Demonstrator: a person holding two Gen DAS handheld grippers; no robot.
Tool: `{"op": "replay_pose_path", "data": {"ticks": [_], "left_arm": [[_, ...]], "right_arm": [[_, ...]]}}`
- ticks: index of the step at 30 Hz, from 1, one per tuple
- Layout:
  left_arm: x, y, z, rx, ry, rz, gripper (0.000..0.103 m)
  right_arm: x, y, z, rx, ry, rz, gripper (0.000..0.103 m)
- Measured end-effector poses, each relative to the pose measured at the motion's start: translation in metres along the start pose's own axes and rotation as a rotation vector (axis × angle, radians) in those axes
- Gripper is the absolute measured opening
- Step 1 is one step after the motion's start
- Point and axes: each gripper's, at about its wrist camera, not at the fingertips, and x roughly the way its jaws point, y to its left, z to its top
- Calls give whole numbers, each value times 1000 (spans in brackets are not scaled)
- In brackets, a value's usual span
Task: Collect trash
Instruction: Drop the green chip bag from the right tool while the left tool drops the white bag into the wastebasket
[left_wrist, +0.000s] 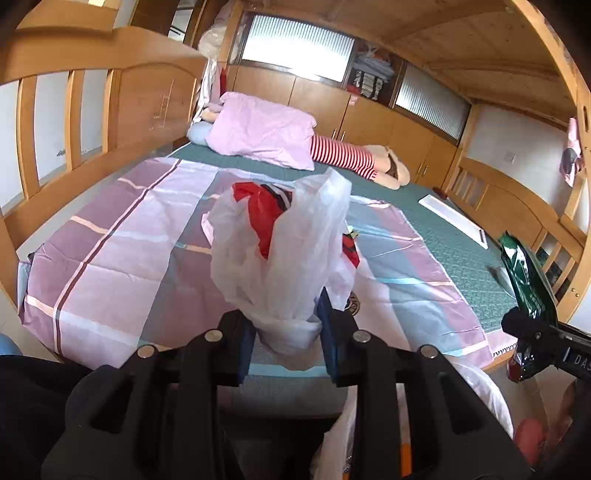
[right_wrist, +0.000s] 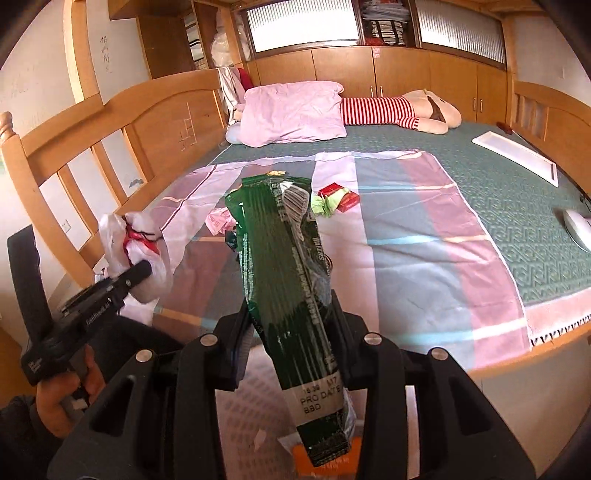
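Left gripper: clamped on thin, crinkled white bag (red scrap inside), held above the bed. Right gripper: closed on glossy, creased green wrapper, also aloft. Risk: slick film slipping loose; red packet and pink scrap left behind on the striped cloth.

My left tongs, matt black plastic with round bare-metal pin heads and blue pads, pinch a thin, translucent white plastic bag, crinkled and faintly shiny. My right tongs, the same matt plastic, clamp a glossy dark-green foil wrapper, creased and reflective. Beyond, a smooth striped cloth sheet lies over a textured green woven mat, framed by a varnished, satin-finished wooden bed frame.
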Motion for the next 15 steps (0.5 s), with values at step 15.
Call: {"op": "replay_pose_path", "data": {"ticks": [15], "left_arm": [[-11, -30, -18, 76, 1, -44, 31]], "right_arm": [[13, -47, -75, 187, 237, -8, 65]]}}
